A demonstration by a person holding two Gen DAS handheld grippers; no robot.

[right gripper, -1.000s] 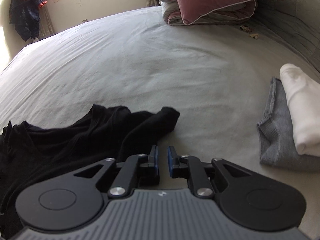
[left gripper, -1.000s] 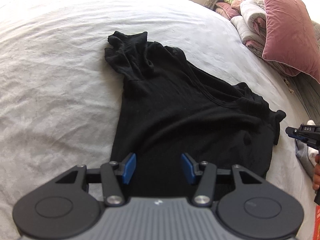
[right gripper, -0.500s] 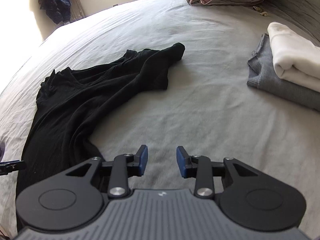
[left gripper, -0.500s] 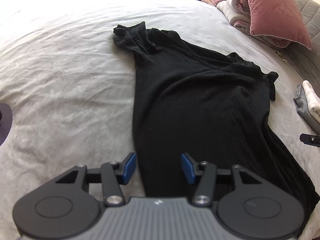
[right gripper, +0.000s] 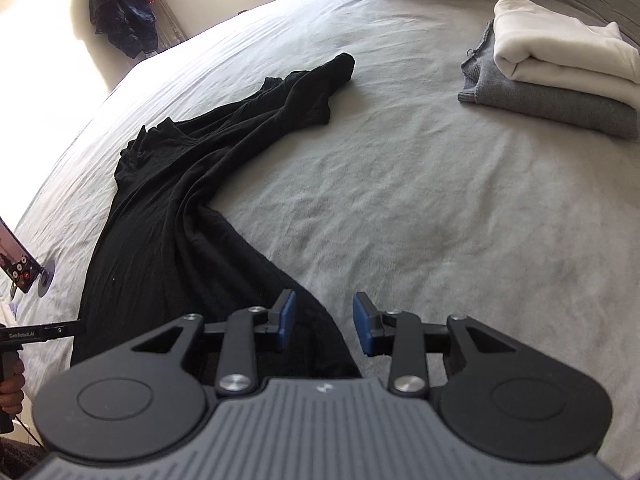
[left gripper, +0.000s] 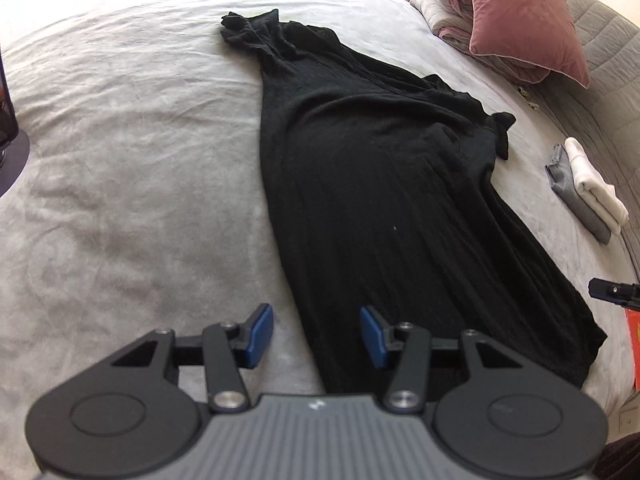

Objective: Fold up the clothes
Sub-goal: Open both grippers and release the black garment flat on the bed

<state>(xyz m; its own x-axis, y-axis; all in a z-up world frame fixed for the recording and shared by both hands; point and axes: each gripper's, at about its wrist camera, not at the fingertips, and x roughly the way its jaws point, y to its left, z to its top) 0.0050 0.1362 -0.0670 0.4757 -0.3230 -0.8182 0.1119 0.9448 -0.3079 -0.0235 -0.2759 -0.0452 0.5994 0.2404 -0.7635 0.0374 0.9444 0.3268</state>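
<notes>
A long black garment [left gripper: 380, 200] lies stretched out on the grey bed [left gripper: 120, 200], collar end far, hem near. My left gripper [left gripper: 316, 320] hovers over its near left edge, jaws open and closing slightly; the cloth's edge runs under the gap, not gripped. From the right wrist view the black garment [right gripper: 180, 220] curves away to the left. My right gripper [right gripper: 324, 312] stands open over its near right edge, nothing pinched. Each gripper shows in the other's view: the right gripper [left gripper: 612, 292] and the left gripper [right gripper: 40, 332], held by a hand [right gripper: 12, 376].
A folded white garment [right gripper: 560, 52] rests on a folded grey one [right gripper: 552, 100] at the right. A pink pillow [left gripper: 528, 28] and rolled bedding lie at the head of the bed. A phone on a stand [right gripper: 16, 264] sits at the left edge. Dark clothes [right gripper: 124, 8] hang by the window.
Both grippers have drawn back from the garment's far part toward its near hem. The right jaws went from almost shut to open. More of the garment's length shows.
</notes>
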